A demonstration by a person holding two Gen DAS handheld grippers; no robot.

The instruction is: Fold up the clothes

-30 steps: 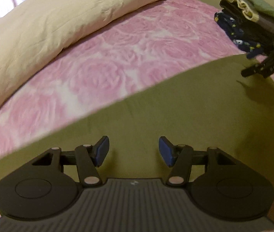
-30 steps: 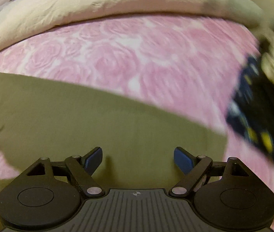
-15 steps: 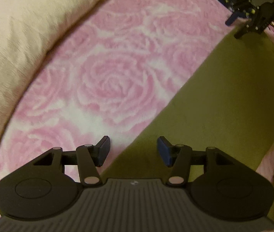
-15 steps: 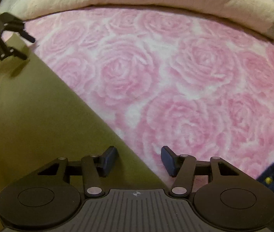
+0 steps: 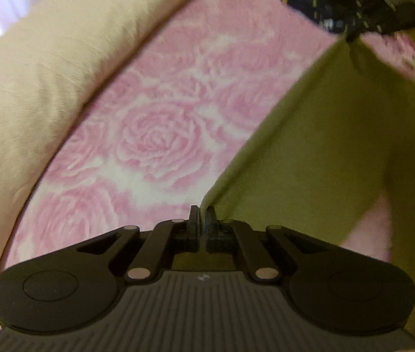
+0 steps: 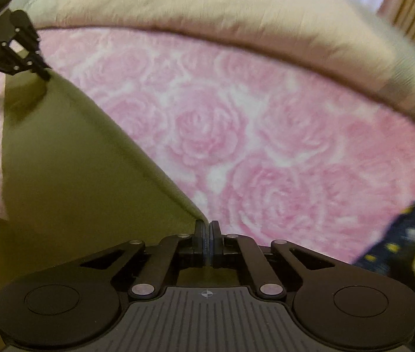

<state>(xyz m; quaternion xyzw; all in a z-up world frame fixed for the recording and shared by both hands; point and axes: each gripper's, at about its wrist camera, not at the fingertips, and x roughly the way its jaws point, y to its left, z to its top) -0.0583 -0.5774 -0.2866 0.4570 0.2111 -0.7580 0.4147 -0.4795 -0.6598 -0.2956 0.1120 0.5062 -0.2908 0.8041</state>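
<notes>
- Olive-green cloth (image 5: 339, 152) is the garment I am working on; it lies over the pink rose-patterned bedspread (image 5: 160, 135), with its far edge stretched in a straight line between my two grippers.
- My left gripper (image 5: 202, 215) has its fingers pinched tight on one corner of that edge; the fabric rises to a small peak right where the pads meet.
- My right gripper (image 6: 207, 230) is likewise clamped on the opposite corner, with no gap between the fingers. In the left view it shows small at the far end of the edge (image 5: 351, 36), and in the right view the left one shows the same way (image 6: 36, 64).
- With both corners held, I judge the step in hand to be carrying this edge across to lay one half over the other, though which fold of the sequence this is I cannot tell.
- To do it well, I should keep the edge taut between the two grips so it neither sags nor twists, and move both hands together at the same height.
- Thin cloth can slip out of a corner pinch, so the pull should be gentle and steady.
- Landing the held corners squarely on the matching corners matters more than speed.
- Beyond the garment, a cream duvet (image 6: 207, 8) runs along the bed's far side, and a stack of dark patterned clothes (image 5: 324, 3) sits near my right gripper, so I should keep the swing clear of it.
</notes>
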